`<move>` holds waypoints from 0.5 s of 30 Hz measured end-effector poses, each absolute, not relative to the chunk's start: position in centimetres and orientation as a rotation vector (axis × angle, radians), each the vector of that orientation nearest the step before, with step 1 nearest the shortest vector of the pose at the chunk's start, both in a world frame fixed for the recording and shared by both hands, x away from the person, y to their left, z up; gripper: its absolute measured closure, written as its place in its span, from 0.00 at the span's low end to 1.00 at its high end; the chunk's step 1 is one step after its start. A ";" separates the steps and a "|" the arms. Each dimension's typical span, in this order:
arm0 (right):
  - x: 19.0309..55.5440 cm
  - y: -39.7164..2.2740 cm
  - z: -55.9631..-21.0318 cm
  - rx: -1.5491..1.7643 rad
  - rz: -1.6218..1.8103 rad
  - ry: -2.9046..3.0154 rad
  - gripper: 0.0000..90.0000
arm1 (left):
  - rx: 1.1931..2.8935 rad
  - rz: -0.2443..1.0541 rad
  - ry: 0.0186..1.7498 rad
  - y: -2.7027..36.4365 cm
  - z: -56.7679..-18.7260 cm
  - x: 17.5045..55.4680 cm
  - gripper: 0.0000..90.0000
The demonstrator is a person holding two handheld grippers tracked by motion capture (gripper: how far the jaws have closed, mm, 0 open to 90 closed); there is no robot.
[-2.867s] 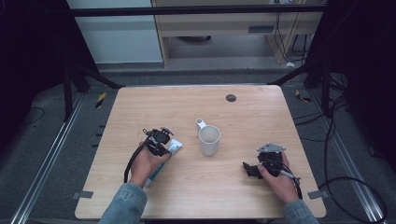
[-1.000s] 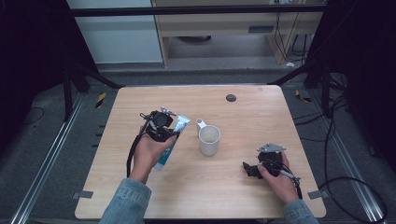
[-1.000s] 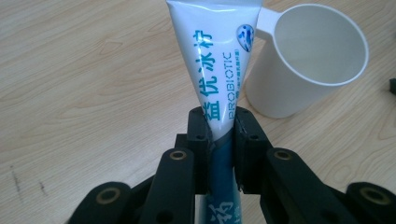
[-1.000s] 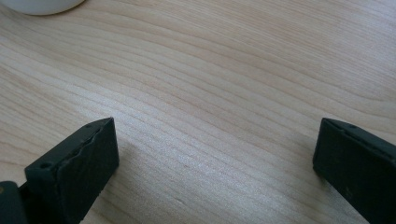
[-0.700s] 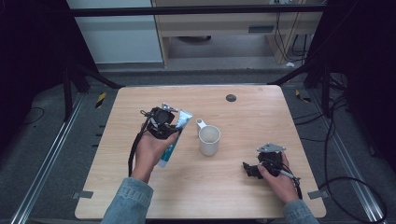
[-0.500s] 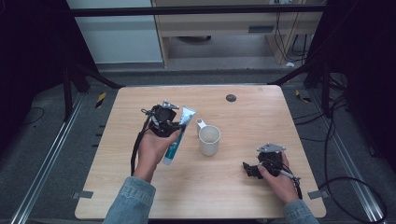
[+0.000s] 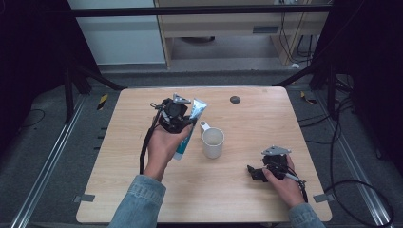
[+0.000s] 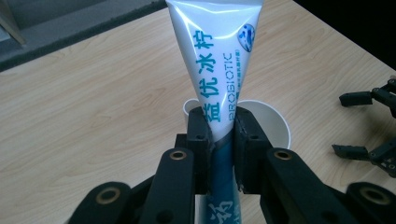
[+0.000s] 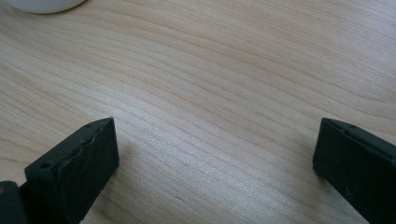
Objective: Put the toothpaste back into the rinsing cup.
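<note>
A white and teal toothpaste tube (image 7: 192, 123) (image 8: 219, 70) is held in the air by my left gripper (image 7: 183, 124) (image 8: 220, 140), whose jaws are shut on its middle. The tube's flat crimped end points up and away, its dark lower end down toward the hand. Just right of it stands a white mug (image 7: 213, 142) (image 8: 268, 122) with its handle toward the far side. My right gripper (image 7: 253, 173) (image 9: 212, 163) rests low on the table at the front right, jaws wide open over bare wood.
The wooden table (image 7: 256, 123) has a small dark round disc (image 7: 235, 99) near its far edge. Black frame posts and cables surround the table, and grey floor lies beyond it. The mug's base edge (image 9: 44, 5) shows ahead of the right gripper.
My left gripper has lifted the toothpaste tube and carried it away from me, tilting it more upright beside the mug. The right gripper has not moved.
</note>
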State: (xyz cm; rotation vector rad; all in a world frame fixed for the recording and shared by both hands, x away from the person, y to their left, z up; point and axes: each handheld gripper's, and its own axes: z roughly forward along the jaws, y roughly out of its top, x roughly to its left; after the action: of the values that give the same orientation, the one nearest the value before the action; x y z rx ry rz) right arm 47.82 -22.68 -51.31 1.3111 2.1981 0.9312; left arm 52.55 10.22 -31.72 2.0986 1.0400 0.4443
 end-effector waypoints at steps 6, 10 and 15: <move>47.8 -22.6 -51.2 1.334 0.937 2.200 0.01 | 2.076 0.467 1.033 9.5 -31.5 52.7 0.87; 47.8 -22.7 -51.3 1.308 0.933 2.201 0.01 | 2.093 0.524 0.994 8.8 -31.4 52.0 0.87; 47.7 -22.8 -51.3 1.307 0.933 2.202 0.01 | 2.068 0.517 0.984 8.2 -31.4 52.1 0.87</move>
State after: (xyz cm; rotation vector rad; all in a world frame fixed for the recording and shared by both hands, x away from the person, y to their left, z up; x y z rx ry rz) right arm 47.74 -22.78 -51.29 1.3066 2.2020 0.9333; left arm 52.08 8.16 -31.41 2.0681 0.9837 0.5166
